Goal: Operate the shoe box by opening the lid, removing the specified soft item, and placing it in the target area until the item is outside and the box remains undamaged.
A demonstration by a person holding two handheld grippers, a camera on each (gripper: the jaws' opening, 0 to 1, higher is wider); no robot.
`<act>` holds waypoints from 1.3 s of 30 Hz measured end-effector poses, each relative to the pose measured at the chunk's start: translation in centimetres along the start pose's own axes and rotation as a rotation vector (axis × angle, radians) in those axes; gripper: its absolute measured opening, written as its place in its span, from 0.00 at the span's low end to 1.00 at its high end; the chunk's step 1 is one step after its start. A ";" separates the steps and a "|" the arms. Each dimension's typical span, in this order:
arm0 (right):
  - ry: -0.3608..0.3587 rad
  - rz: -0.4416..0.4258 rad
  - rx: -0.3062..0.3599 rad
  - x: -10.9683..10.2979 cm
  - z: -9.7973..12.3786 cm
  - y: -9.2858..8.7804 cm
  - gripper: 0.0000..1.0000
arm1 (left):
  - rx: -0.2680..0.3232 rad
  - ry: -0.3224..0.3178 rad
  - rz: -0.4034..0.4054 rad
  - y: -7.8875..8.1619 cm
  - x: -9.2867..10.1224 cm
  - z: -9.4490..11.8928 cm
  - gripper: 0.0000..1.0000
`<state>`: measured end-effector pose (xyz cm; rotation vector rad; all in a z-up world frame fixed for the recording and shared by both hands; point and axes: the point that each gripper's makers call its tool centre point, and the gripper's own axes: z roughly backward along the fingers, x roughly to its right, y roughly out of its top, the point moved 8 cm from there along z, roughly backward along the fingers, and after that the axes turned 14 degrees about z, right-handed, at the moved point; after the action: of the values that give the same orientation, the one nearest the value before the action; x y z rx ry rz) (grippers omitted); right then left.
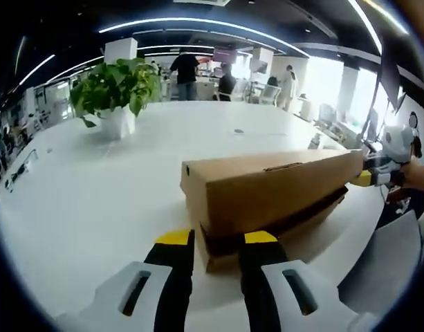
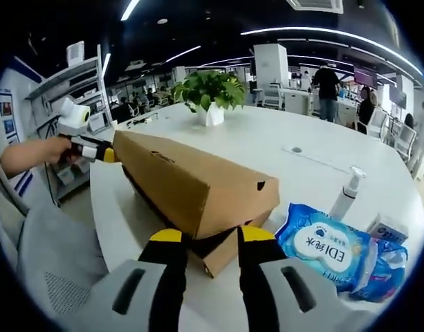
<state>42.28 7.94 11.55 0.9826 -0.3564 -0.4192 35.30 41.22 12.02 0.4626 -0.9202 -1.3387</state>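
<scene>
Left gripper [image 1: 219, 238] spread at one end of the box [image 1: 267, 190], tips beside the raised lid [image 1: 274, 181] edge — not pinching. Right gripper [image 2: 205, 235] likewise spread at the opposite end, jaws flanking the corner. Lay lengthwise on the white table [image 1: 94, 194], lid ajar. Beside it, a wipes pack [image 2: 336, 252] and pump bottle [image 2: 346, 192]; farther off, a potted plant [image 1: 118, 93].

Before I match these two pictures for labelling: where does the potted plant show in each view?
Left gripper view: the potted plant stands upper left, on the white table beyond the shoe box.
Right gripper view: the potted plant stands top centre, behind the shoe box.
Shared landmark: the shoe box, its lid lifted, lying just ahead of each view's own jaws.
</scene>
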 end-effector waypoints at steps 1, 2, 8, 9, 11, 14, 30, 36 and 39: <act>0.004 0.000 -0.004 0.0 0.0 -0.1 0.29 | -0.005 -0.002 -0.005 -0.1 0.0 0.0 0.26; 0.006 0.001 -0.005 -0.1 0.0 -0.1 0.30 | -0.011 -0.005 -0.011 -0.2 0.0 0.0 0.26; 0.017 0.008 -0.018 -0.3 -0.2 -0.6 0.32 | -0.027 -0.030 -0.038 -0.7 0.2 -0.1 0.28; 0.019 0.009 -0.020 -0.4 -0.2 -0.7 0.32 | -0.034 -0.032 -0.044 -0.9 0.3 -0.1 0.29; 0.022 0.015 -0.027 -0.5 -0.3 -0.9 0.33 | -0.043 -0.032 -0.053 -1.1 0.3 -0.2 0.30; 0.029 0.021 -0.036 -0.7 -0.5 -1.2 0.35 | -0.056 -0.031 -0.079 -1.4 0.4 -0.4 0.30; 0.033 0.043 -0.079 -0.9 -1.3 -2.0 0.36 | -0.094 -0.033 -0.082 -2.5 0.2 -1.3 0.33; 0.038 0.042 -0.090 -0.9 -1.4 -2.2 0.37 | -0.105 -0.030 -0.070 -2.9 0.1 -1.5 0.33; 0.032 0.024 -0.080 -0.7 -0.8 -2.0 0.37 | -0.106 -0.028 -0.073 -3.0 0.1 -1.3 0.32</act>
<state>41.70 7.93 9.37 0.9052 -0.3198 -0.3928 34.49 40.27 9.05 0.3999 -0.8577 -1.4562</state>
